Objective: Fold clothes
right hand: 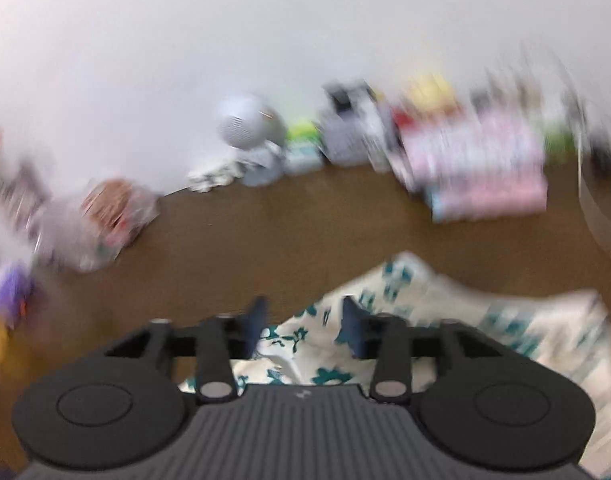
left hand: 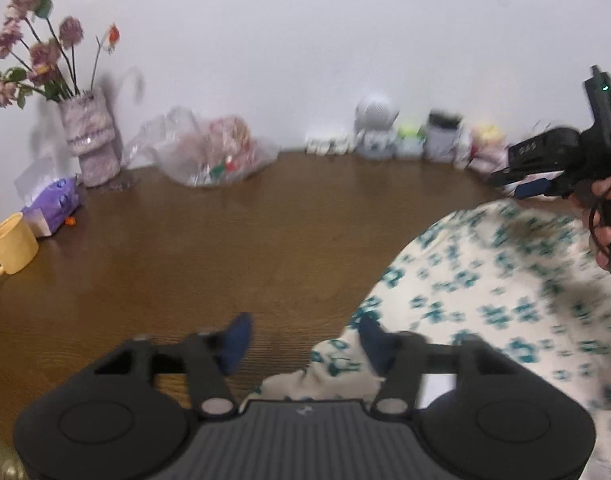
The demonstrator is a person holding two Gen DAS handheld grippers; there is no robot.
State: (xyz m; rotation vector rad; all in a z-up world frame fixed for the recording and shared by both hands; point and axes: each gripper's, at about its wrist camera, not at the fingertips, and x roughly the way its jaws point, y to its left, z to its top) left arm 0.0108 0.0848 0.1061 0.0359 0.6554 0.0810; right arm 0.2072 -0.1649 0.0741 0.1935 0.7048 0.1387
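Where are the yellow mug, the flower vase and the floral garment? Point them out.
yellow mug (left hand: 14,244): left wrist view, on its side wall.
flower vase (left hand: 92,136): left wrist view, on its textured body.
floral garment (right hand: 405,292): right wrist view, on the raised fold of cloth.

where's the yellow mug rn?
Left wrist view, far left edge of the wooden table: the yellow mug sits just in front of the purple tissue pack, below the flower vase.

Left gripper (left hand: 303,338) and right gripper (right hand: 303,322) both gape wide.
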